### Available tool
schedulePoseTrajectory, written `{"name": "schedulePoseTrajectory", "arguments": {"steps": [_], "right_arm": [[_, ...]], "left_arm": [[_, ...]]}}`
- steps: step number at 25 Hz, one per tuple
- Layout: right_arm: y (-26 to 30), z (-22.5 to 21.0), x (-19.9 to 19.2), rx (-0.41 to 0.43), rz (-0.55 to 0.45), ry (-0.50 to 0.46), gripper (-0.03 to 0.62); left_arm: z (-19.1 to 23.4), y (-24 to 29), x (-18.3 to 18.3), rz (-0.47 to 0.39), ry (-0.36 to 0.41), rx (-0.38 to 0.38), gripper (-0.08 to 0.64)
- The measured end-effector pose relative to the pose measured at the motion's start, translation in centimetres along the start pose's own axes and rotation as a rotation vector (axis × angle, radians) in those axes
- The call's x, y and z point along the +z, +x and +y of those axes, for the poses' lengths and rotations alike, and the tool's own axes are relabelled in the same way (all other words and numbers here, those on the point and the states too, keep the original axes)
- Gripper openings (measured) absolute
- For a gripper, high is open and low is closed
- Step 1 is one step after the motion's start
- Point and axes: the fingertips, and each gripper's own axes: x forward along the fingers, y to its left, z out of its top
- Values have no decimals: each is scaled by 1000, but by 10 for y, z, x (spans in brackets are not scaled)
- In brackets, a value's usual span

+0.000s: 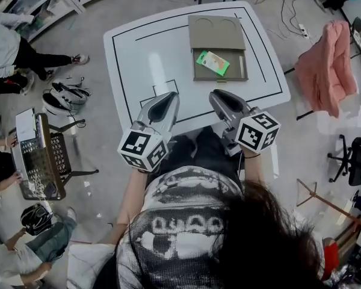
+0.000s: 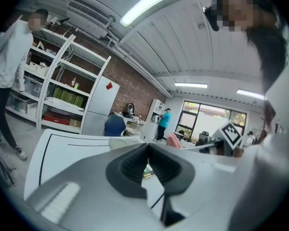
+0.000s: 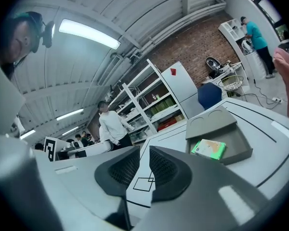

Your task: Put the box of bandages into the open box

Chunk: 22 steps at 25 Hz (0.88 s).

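The box of bandages [image 1: 212, 62] is seen lying flat inside the open box [image 1: 237, 62], at the upper centre of the head view on the far part of the white table [image 1: 138, 59], so the placing is judged done. Both grippers are held lower in that frame, at the near table edge and well apart from the box, presumably because nothing remains to be carried. The left gripper [image 2: 148, 150] is clenched, its pads meeting on nothing. The right gripper [image 3: 144, 160] is parted by a narrow gap, and nothing is grasped or touched.
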Motion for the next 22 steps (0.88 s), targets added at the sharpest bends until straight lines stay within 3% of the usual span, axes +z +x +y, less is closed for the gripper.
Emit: {"name": "schedulePoseTrajectory", "arguments": {"steps": [6,16,22], "right_arm": [[-13,23,-23,-31,-33,43,-5],[-42,38,-36,-39,-35,31,-8],[-72,40,-49,-12,-27,22,-8]], "left_arm": [[-8,-18,-14,30,9,-67,0],[-47,-31,-25,46,26,-127,0],[-80,-34,-40,53,26,-117,0]]}}
